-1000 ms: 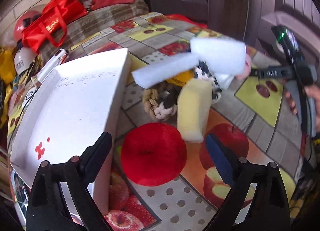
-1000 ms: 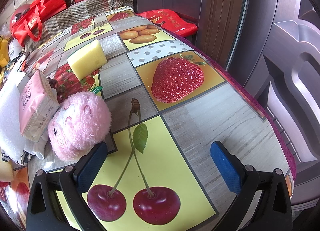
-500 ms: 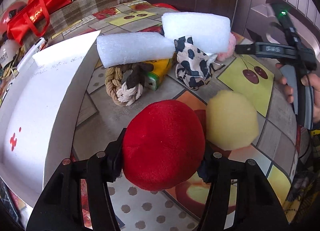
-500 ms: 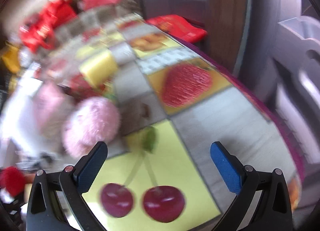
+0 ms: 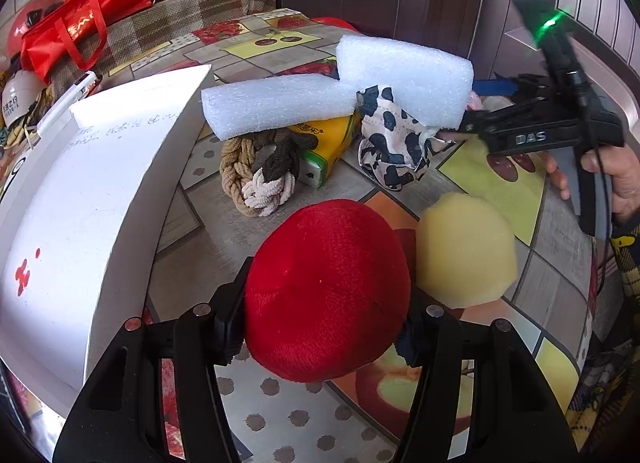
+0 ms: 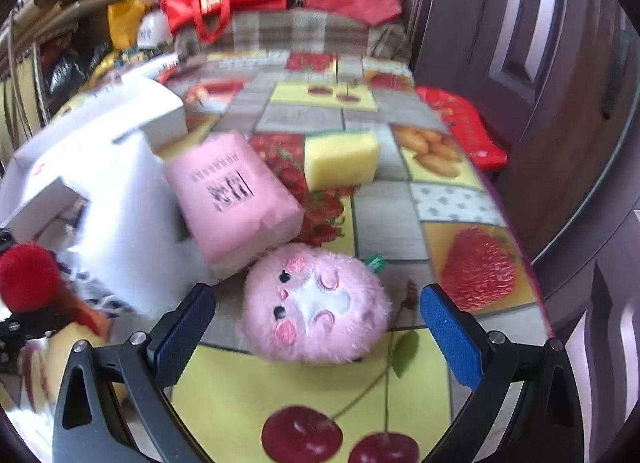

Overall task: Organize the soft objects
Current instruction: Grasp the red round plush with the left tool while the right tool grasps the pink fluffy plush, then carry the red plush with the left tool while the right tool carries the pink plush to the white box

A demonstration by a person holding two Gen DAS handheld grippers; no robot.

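Left claw [image 5: 326,327] was clamped on the red plush ball [image 5: 326,295]; white box [image 5: 80,199] sat at its 10 o'clock. Right claw [image 6: 320,327] gaped around the pink plush [image 6: 316,307], untouched. Best practice: lift the ball clear of the box wall before releasing.

My right gripper [image 6: 318,315] stood with its blue pads wide apart around a pink plush ball [image 6: 316,307], touching neither side. Just behind the ball leaned a pink packet [image 6: 234,193], with a yellow sponge [image 6: 340,159] beyond it on the fruit-print tablecloth [image 6: 312,387]. The view was blurred.
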